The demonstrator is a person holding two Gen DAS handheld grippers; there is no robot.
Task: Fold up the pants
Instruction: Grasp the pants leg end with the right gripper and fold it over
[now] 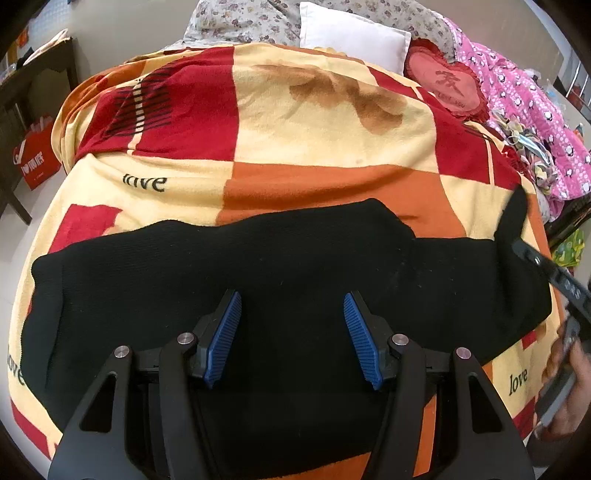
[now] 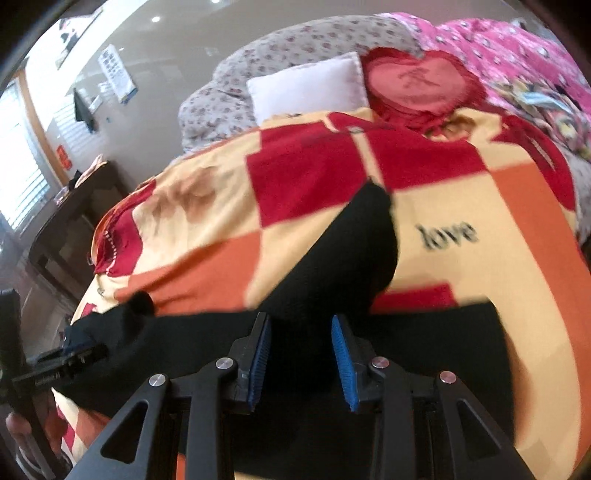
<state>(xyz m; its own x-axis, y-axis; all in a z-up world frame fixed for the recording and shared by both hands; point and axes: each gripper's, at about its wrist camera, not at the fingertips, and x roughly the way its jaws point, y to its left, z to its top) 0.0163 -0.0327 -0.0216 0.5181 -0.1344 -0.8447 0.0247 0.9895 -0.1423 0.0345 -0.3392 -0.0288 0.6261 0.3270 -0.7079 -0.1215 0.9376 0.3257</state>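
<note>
black pants (image 1: 280, 266), red-orange-cream checked blanket (image 1: 332, 147)

A bedroom in a home. A bed (image 1: 332, 147) fills the room, spread with a checked blanket (image 1: 314, 110) in red, orange and cream, printed with "love". At the bed's head lie a white pillow (image 1: 351, 33), a floral quilt (image 1: 240, 18) and a red heart cushion (image 1: 447, 83); beside the cushion is a pink quilt (image 1: 524, 96). Left of the bed stands a dark wooden cabinet (image 2: 70, 229), with a shuttered window (image 2: 22, 177) behind it and papers pinned to the wall (image 2: 118, 70).
</note>
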